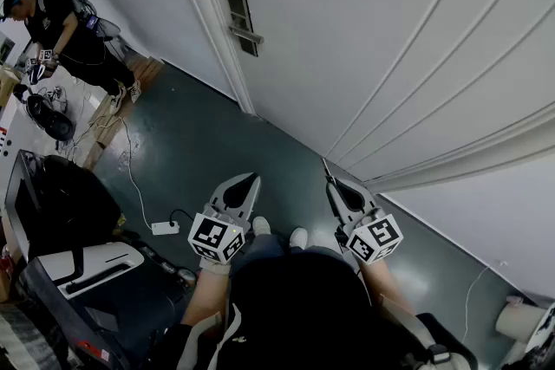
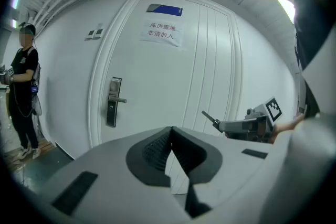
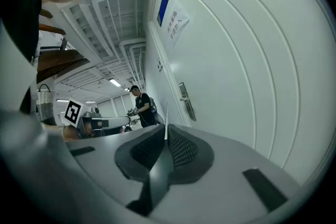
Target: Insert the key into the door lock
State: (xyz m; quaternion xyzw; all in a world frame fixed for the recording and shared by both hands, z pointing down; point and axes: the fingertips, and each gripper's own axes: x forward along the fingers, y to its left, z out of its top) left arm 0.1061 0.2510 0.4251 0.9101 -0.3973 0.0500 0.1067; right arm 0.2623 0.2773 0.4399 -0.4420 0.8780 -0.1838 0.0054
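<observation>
Right gripper (image 3: 166,136) pinches the key (image 3: 166,115), blade jutting past its tips; left gripper (image 2: 170,134) is clamped together, empty (both well apart from the door lock (image 1: 240,20)).

I face the white panelled door (image 1: 390,56). The metal lock plate with lever handle (image 1: 241,20) sits near its left edge, well ahead and left of both grippers. The left gripper (image 1: 252,178) and right gripper (image 1: 330,184) are side by side above the dark green floor (image 1: 217,143), well apart from the door. The thin metal key (image 3: 166,119) sits between the right gripper's jaws, tip toward the door. A white power strip (image 1: 165,228) lies on the floor left of the left gripper. A person in dark clothes (image 1: 65,30) is far left.
</observation>
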